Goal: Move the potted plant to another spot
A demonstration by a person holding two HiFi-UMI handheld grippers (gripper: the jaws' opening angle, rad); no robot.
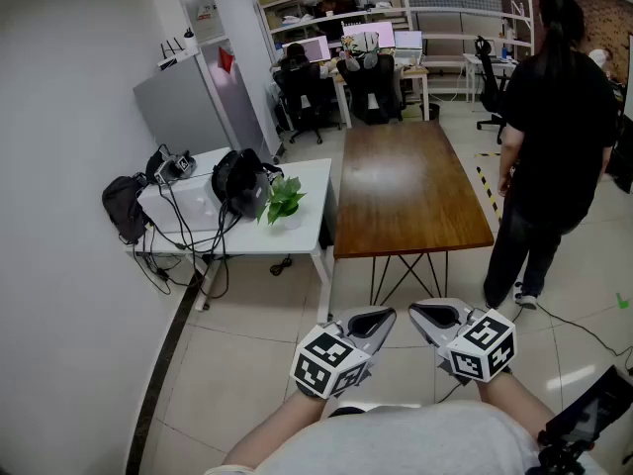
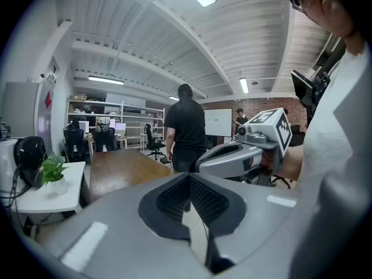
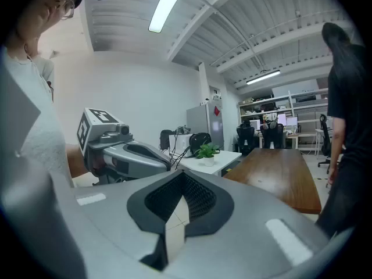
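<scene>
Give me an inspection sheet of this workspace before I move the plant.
Surface: white table, partly bare.
Job's things: potted plant upright on the white table, untouched.
Clutter: black helmet-shaped item beside the plant; black bag at the table's left end.
Grippers: left hand-held gripper and right hand-held gripper shut, empty, far from the plant.
Cables: black cables hanging over the white table's front edge.
Surroundings: wooden table alongside; person in black standing by it.

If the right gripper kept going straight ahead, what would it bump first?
Probably the near corner of the white rectangular table, just short of the small green potted plant; only floor lies before it, though depth is unclear.
</scene>
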